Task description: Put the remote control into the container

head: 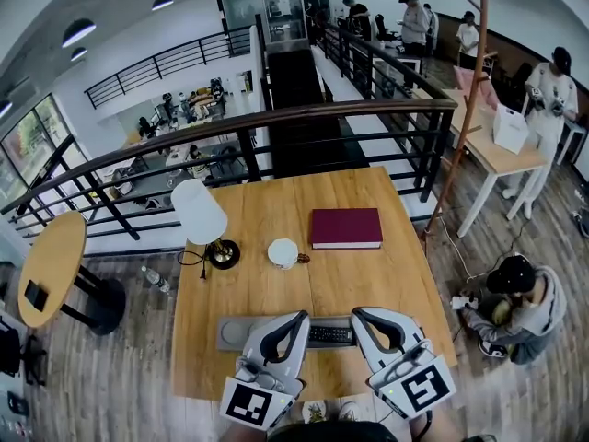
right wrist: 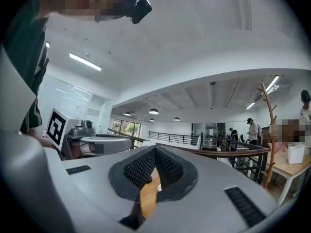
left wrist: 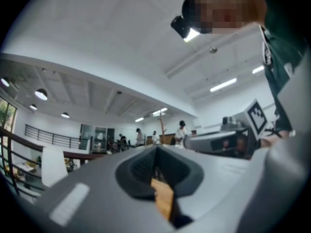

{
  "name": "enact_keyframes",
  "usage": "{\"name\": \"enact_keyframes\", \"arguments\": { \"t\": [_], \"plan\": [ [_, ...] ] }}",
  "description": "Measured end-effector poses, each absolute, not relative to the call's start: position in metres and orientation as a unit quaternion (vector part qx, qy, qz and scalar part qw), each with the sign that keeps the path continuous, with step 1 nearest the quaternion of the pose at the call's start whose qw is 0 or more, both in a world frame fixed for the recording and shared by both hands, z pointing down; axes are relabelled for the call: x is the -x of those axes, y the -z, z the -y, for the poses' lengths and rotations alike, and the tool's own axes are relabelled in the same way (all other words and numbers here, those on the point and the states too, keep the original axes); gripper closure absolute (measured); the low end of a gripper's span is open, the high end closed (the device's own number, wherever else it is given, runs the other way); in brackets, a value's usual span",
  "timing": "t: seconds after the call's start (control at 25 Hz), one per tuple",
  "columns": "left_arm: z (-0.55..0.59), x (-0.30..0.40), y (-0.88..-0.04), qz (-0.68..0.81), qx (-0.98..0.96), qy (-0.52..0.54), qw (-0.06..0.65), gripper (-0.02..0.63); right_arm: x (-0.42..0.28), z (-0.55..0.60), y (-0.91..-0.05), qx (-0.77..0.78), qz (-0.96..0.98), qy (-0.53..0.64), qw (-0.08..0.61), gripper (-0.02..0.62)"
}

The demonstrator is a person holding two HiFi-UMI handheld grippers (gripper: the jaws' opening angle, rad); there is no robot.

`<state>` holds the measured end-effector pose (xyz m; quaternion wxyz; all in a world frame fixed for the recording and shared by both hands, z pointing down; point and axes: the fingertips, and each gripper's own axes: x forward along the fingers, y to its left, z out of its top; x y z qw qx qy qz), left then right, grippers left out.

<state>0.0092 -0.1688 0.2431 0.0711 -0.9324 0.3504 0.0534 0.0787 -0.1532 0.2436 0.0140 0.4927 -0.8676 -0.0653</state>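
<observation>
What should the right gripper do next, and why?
Probably open its jaws. The right gripper is shut and empty, like the left gripper, and shut jaws cannot take the remote control. That lies between them at the right end of the gray container; whether it is already inside, I cannot tell.

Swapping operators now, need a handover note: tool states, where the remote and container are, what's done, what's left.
Left tool: shut, empty, over the container's middle.
Right tool: shut, empty, at the container's right end.
Container: long grey tray at the near edge of the table.
Remote control: between the two tools, seemingly inside the tray's right part; the tools hide its ends.
Done: remote looks placed; neither tool holds it.
Left: confirm it sits fully in the tray, then draw both tools clear.
</observation>
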Motion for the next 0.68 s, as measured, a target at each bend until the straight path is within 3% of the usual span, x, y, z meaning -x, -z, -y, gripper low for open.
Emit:
{"name": "enact_keyframes", "arguments": {
  "t": [0.68],
  "plan": [
    [0.1643,-0.0143,-0.2370,-0.360,0.928,-0.057,0.077,0.609,-0.0757,0.1481,-0.2462,-0.474,0.876,0.078,0.029,0.581]
  ]
}}
